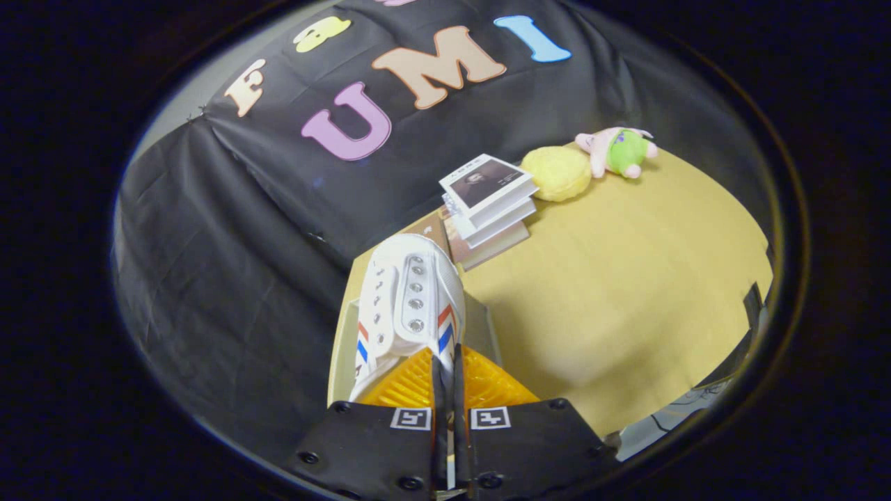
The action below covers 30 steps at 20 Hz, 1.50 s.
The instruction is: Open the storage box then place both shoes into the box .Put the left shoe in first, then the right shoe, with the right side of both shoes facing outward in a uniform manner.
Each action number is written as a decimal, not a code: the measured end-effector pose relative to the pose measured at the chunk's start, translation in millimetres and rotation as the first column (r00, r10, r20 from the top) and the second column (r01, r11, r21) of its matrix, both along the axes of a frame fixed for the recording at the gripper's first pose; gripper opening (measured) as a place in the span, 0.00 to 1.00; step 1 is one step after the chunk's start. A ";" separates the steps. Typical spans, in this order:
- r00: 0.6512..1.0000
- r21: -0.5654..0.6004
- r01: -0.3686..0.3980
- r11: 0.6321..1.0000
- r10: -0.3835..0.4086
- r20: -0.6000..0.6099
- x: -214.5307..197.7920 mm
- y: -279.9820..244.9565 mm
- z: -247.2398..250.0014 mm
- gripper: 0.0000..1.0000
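My gripper [445, 372] is shut on the collar edge of a white sneaker [411, 299] with red and blue side stripes and metal eyelets. The shoe hangs from the fingers with its toe pointing away, lifted above the yellow table [626, 292]. Under and behind the shoe shows part of a pale box [480, 323], mostly hidden by the shoe and the fingers. I cannot tell whether this is the left or the right shoe.
A stack of books [491, 205] stands just beyond the shoe near the black cloth wall. Farther back lie a yellow round cushion [557, 174] and a pink and green plush toy [619, 151]. The table's near edge runs to the right of the fingers.
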<state>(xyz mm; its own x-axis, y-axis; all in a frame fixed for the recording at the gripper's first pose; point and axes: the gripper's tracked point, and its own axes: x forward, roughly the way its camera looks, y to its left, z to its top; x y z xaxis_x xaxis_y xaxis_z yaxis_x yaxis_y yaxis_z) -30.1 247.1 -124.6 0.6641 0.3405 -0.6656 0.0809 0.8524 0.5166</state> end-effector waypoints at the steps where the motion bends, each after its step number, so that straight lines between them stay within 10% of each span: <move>1: 1.000 0.002 0.000 1.000 0.000 -0.002 0.8 7.6 -1.4 0.07; 6: 0.998 -0.003 -0.052 0.999 0.052 -0.028 -2.4 35.7 -20.9 0.07; 12: 0.977 -0.098 -0.126 0.987 0.141 0.161 7.0 29.1 9.9 0.99; 30: 0.796 -0.313 0.171 0.934 0.056 0.602 15.9 -211.4 133.7 1.00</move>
